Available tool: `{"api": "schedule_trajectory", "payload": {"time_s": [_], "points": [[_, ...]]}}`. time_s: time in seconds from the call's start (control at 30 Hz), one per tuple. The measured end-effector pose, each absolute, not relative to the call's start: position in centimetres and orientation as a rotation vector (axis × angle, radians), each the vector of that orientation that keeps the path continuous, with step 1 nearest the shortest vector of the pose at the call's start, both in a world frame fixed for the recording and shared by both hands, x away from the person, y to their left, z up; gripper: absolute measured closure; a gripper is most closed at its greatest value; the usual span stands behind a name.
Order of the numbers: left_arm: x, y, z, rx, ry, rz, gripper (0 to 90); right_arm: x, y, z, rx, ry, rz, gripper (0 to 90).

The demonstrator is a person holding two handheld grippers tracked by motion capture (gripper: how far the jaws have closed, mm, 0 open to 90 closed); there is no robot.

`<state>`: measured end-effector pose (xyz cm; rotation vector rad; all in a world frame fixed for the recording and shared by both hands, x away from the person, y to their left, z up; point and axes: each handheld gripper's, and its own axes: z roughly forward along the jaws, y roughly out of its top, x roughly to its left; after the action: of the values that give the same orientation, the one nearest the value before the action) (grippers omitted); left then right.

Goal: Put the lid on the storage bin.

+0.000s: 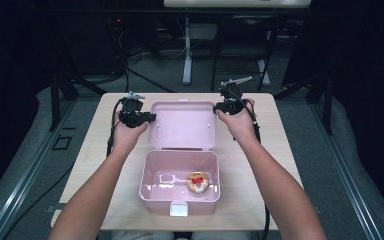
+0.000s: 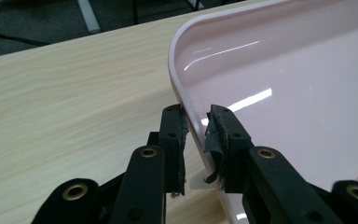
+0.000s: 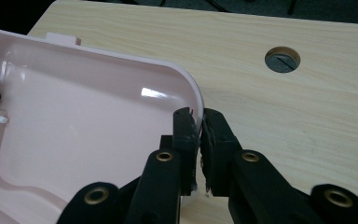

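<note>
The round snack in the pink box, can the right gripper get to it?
Probably yes. The snack lies in the open box, nothing over it, but the right gripper must first let go of the lid.

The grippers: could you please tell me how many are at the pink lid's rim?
2. The left gripper straddles the pink lid at its left rim; the right gripper is clamped on its right rim.

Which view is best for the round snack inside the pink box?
The high view: it looks straight down into the open pink box, where the round snack lies at the right of the floor. The left gripper view and right gripper view look along the jaws at the lid's rim and the table, so neither helps.
</note>
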<state>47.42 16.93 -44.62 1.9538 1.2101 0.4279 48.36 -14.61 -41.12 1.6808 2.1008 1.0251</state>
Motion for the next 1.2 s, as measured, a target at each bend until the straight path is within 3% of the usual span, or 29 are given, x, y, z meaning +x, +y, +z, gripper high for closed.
{"api": "schedule_trajectory", "payload": {"time_s": [0.1,0.23,0.7,1.2], "points": [[47.6,17.1,-44.7,1.934,1.224,0.431,70.1,48.3,-14.6,-41.1,1.677,2.099,1.033,84.5],[47.9,17.2,-44.9,1.921,1.234,0.4,69.7,48.3,-14.6,-41.1,1.671,2.098,1.034,84.4],[47.5,16.7,-44.3,1.943,1.22,0.442,78.4,48.5,-15.1,-41.9,1.7,2.115,1.039,80.6],[47.3,17.0,-44.6,1.913,1.227,0.438,78.7,48.8,-15.5,-43.5,1.759,2.164,1.077,77.0]]}}
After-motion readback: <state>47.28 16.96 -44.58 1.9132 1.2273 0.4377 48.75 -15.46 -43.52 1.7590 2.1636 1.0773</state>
